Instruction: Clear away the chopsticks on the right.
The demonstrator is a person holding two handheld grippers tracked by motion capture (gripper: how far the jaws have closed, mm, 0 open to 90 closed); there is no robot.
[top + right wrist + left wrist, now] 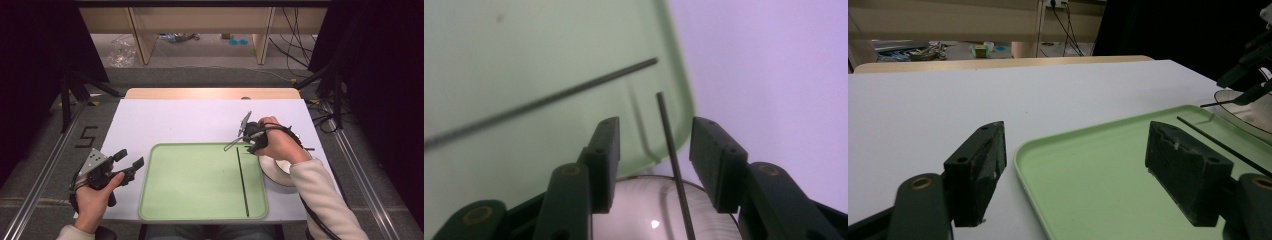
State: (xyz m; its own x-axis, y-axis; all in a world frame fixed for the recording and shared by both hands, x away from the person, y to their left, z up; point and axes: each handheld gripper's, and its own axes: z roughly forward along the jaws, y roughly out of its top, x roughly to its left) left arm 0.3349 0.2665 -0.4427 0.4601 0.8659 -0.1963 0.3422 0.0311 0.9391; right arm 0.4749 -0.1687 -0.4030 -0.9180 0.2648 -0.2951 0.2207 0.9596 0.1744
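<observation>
A thin black rod (242, 181) lies on the pale green tray (190, 200) at the centre of the white worktop (175, 120), its long axis running almost 12 to 6 o'clock in the high view, the far tip tilted slightly toward 11. It sits near the tray's 3 o'clock edge.

At the tray's 1 o'clock corner the right gripper (252, 142) hovers with jaws spread apart over the rim of a white bowl (272, 172) that stands on the worktop just beside the tray. In the right gripper view a second black rod (673, 155) stands between the jaws, clear of both pads, its free tip pointing toward 12 o'clock over the tray's edge, its lower end crossing the bowl (649, 205). The first rod (549, 100) there runs slantwise across the tray, from 8 toward 2 o'clock.

The left gripper (131, 162) rests at the tray's 9 o'clock side, jaws wide and holding nothing, one jaw over the worktop and the other over the tray (1088, 165) in its own view.
</observation>
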